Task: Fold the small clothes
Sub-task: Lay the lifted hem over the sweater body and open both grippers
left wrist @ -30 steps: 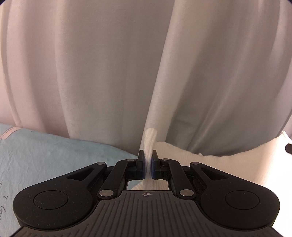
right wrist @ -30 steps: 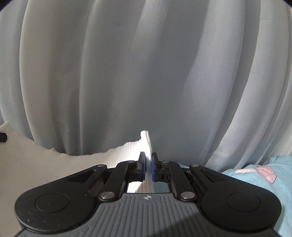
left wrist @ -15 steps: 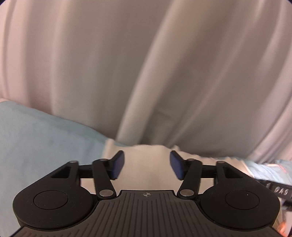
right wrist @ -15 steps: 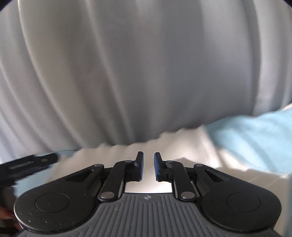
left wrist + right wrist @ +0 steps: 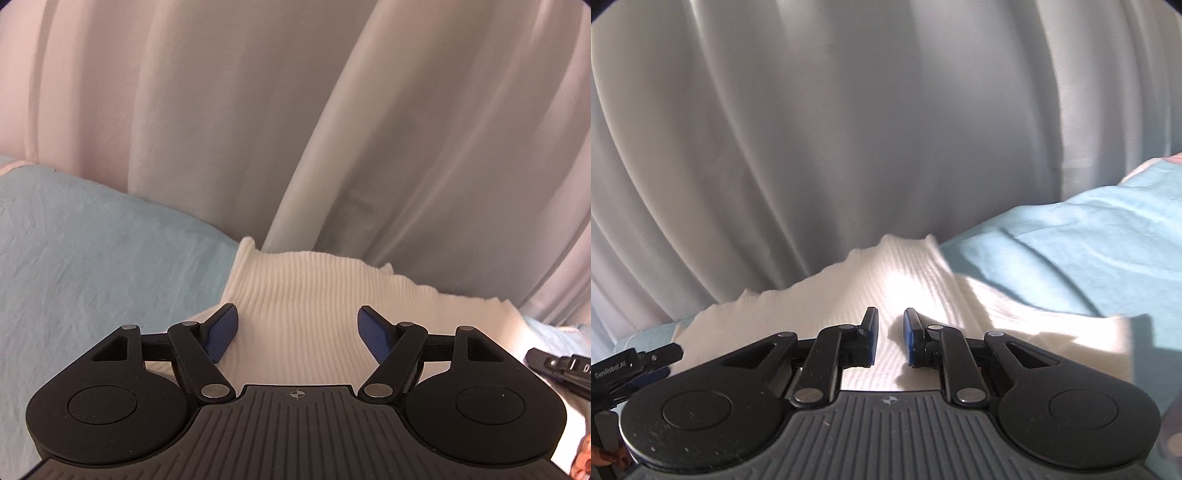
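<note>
With the white ribbed garment (image 5: pixel 306 291) laid flat on the light-blue bedcover (image 5: pixel 92 258), released: left gripper (image 5: pixel 297 332) opening wide, empty; right gripper (image 5: pixel 888 338) slightly parted, gripping nothing. Probably between folds; next, regrip an edge. Curtain (image 5: pixel 258 110) close at twelve o'clock.

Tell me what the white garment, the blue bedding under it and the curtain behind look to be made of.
White garment: seemingly a ribbed knit, matte, with fine parallel ridges. Blue bedding: likely woven cotton, matte, with small creases. Curtain: thin, smooth pale fabric hanging in long soft folds; fibre unclear.
</note>
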### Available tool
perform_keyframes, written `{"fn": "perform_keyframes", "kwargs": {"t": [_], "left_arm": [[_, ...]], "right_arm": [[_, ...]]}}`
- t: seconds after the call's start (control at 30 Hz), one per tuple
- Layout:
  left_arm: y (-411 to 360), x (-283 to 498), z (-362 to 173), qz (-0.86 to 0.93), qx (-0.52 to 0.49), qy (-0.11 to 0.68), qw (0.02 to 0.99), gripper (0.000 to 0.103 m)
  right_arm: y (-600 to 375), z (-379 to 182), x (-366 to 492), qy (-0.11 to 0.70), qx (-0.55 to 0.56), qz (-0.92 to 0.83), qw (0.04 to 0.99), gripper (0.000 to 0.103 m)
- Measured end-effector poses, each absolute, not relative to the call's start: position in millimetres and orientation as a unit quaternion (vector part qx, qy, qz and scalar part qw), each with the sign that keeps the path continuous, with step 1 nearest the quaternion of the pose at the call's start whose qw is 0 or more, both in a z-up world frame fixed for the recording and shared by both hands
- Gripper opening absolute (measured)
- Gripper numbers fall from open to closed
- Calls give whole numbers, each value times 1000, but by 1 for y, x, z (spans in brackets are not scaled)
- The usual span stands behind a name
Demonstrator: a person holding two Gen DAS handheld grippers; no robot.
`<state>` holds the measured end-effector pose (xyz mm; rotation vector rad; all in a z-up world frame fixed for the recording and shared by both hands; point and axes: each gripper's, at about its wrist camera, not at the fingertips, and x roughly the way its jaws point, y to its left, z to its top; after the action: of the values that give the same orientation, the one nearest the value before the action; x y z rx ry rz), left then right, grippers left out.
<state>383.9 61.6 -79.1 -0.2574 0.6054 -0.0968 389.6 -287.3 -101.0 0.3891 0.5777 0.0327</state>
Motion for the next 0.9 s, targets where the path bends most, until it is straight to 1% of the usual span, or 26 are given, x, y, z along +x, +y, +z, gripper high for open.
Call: {"fn": "perform_keyframes", "kwargs": {"t": [0.1,0.2,0.33,0.43,0.5,0.57,0.6,0.63,0.67,0.77,0.9], "left_arm": [[60,381,-78,-47,-115,303,945,78],[64,376,-77,-35,-110,315,942,83],[82,367,-76,-8,-144,327,934,83],[97,352,-71,-3,-166,333,928,83],[108,336,-66,-14,-174,323,930,83],[120,319,-61,0,-171,313,934,86],[128,310,-60,14,-171,309,936,86],[138,301,-59,24,-179,306,935,86],[148,292,-59,28,-197,307,931,86],[171,278,-65,3,-263,327,908,86],[175,278,-72,-45,-303,351,885,85]], "right_arm": [[-278,-93,383,286,154,9,946,14],[-280,-90,389,293,128,5,947,14],[-270,-77,378,304,135,-5,943,16],[-267,-62,355,312,145,10,939,16],[-261,-55,332,312,150,36,938,16],[-252,-52,310,316,156,61,934,19],[-248,-52,301,321,163,71,930,23],[-244,-52,295,327,168,80,927,28],[-237,-57,291,334,173,88,922,29],[-222,-58,279,348,175,102,915,31],[-205,-61,276,357,178,127,908,31]]}}
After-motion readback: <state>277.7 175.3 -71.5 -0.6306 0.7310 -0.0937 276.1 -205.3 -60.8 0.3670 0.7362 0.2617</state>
